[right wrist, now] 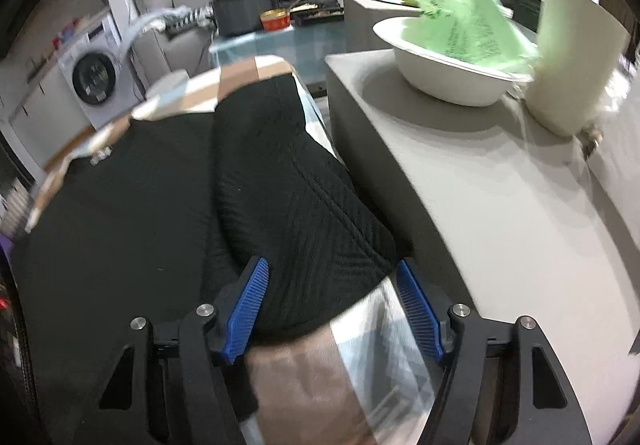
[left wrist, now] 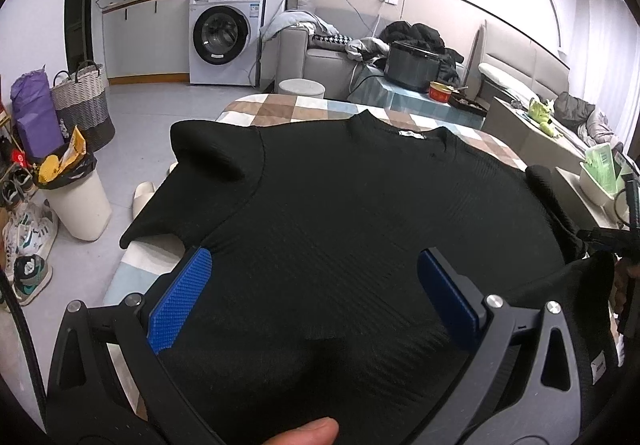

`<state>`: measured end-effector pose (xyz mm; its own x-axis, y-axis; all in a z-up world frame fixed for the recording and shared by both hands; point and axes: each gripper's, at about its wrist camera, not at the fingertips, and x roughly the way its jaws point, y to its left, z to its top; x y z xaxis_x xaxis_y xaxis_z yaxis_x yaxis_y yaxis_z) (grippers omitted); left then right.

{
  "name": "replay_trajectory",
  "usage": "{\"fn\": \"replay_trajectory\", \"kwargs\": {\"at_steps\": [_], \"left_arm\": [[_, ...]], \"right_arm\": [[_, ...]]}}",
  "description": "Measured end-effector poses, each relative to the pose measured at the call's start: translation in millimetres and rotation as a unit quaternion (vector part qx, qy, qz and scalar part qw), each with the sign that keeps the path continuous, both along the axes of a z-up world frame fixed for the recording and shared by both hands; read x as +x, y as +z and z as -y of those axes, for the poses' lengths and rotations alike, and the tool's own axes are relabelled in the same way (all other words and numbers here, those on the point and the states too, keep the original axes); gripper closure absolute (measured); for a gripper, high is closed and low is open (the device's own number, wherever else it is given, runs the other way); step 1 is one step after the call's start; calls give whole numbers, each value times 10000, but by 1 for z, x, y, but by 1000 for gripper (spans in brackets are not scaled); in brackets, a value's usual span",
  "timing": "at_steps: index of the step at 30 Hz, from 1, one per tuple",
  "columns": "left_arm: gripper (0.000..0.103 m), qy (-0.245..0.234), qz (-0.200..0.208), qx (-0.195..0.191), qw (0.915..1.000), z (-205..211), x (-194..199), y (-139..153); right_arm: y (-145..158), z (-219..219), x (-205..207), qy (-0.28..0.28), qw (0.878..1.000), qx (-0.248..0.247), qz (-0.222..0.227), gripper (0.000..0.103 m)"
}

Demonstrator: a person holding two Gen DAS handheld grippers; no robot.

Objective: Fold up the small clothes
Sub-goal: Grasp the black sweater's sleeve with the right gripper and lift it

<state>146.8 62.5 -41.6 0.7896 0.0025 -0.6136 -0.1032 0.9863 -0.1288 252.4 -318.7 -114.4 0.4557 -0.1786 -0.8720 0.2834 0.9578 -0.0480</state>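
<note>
Left wrist view puts my left gripper (left wrist: pixel 312 293) over the lower middle of a black sweater (left wrist: pixel 340 213), which lies spread on a checked cloth (left wrist: pixel 288 107) covering the board. Its blue pads (left wrist: pixel 180 297) stand wide apart with the knit under them, nothing pinched, so I read it as released. A fingertip (left wrist: pixel 308 431) shows at the bottom edge of the frame. The sweater's collar, with a small white label (left wrist: pixel 410 134), points away from me; one sleeve (left wrist: pixel 208 157) is folded up over the shoulder on the left side of the picture. Beyond the board I see a washing machine (left wrist: pixel 226 37), a woven basket (left wrist: pixel 82 101) and a white bin (left wrist: pixel 78 201) lined with a black bag on the floor, and a sofa (left wrist: pixel 320 61) piled with clothes.

From the right wrist view, blurred, my right gripper (right wrist: pixel 332 309) points down at the sweater's other sleeve (right wrist: pixel 292 197), which lies folded inward along the edge of the board. The sleeve's end sits between the blue pads (right wrist: pixel 246 313), but I see space on each side, so the jaws are not clenched on it. Beside the board stands a grey counter (right wrist: pixel 460 185) holding a white bowl (right wrist: pixel 444 81) with green paper (right wrist: pixel 468 17) in it.
</note>
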Motion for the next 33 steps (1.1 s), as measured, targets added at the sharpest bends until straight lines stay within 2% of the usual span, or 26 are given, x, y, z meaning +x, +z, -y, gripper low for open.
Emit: {"fn": "replay_trajectory", "kwargs": {"at_steps": [3,5,6,8,10,12,16,20,23,26,29,33], "left_arm": [[1,-10,-35,18,10000,-2,4,-5],[1,-13,-55,12,10000,-2,8,-7],[1,-18,-69,1,10000,-3,10,-9],[1,-21,-83,-24,10000,-5,12,-11],[1,-28,-83,-47,10000,-5,14,-12],[1,-35,-63,-65,10000,-5,16,-13],[1,11,7,-107,9999,-8,12,-12],[1,55,90,-166,9998,-11,8,-9],[1,44,96,-189,9998,-12,4,-8],[1,61,120,-196,9997,-12,1,-8],[1,45,117,-248,9996,-13,-2,-8],[1,24,109,-251,9996,-10,-2,-7]], "right_arm": [[-8,-9,5,130,9989,-408,-195,35],[-15,-16,8,317,9967,-658,-363,38],[-15,-20,7,403,9958,-778,-280,42],[-15,-25,5,604,9947,-786,-281,58],[-15,-33,3,870,9932,-721,-290,90],[-16,-40,2,1035,9911,-771,-324,100],[-4,-30,-8,927,9939,-569,-193,101],[20,-17,-29,699,9965,-435,144,101],[38,-14,-48,700,9963,-108,484,101],[54,-20,-61,1043,9896,489,857,101],[63,-35,-66,1570,9810,763,845,100],[69,-76,-59,2290,9673,715,819,100]]}}
